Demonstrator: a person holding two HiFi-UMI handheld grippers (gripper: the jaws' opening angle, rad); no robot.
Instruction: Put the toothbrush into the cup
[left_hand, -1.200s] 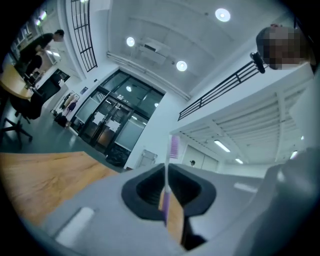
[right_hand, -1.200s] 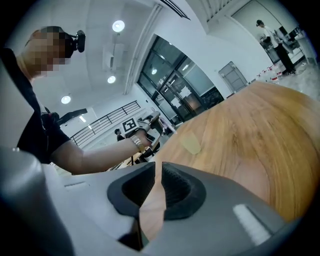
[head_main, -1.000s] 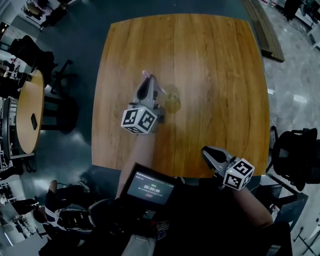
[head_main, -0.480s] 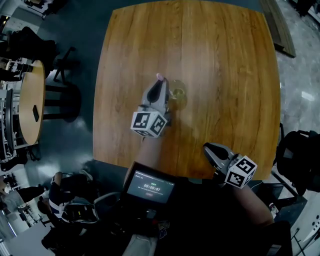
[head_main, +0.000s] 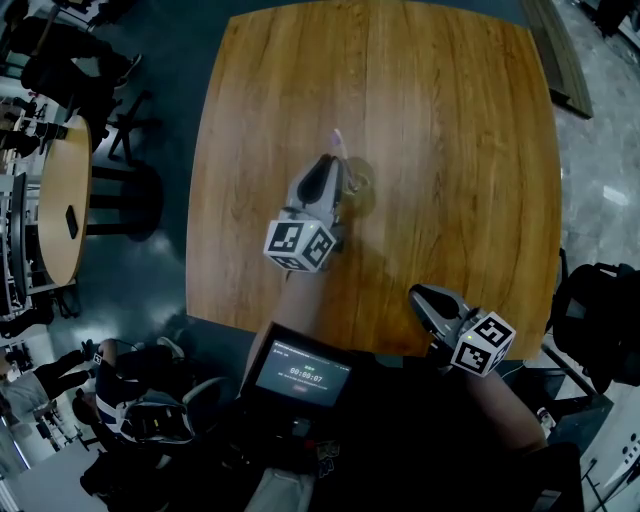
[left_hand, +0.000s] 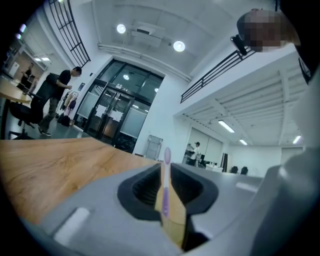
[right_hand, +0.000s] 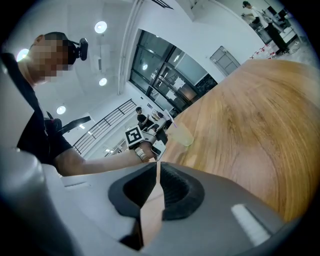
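In the head view a clear yellowish cup stands near the middle of the wooden table. My left gripper is right beside the cup's left rim, shut on a purple-and-white toothbrush that points up and away. In the left gripper view the toothbrush stands upright, pinched between the jaws of the left gripper. My right gripper rests at the table's front edge, away from the cup. In the right gripper view the right gripper is shut on nothing, and the cup shows beyond it.
A small round table and a dark stool stand on the floor to the left. A black chair is at the right. A screen device hangs on the person's chest below the table's front edge.
My left gripper has carried the toothbrush to the right, up against the cup, and the brush now stands more upright. The right gripper has stayed at the front edge.
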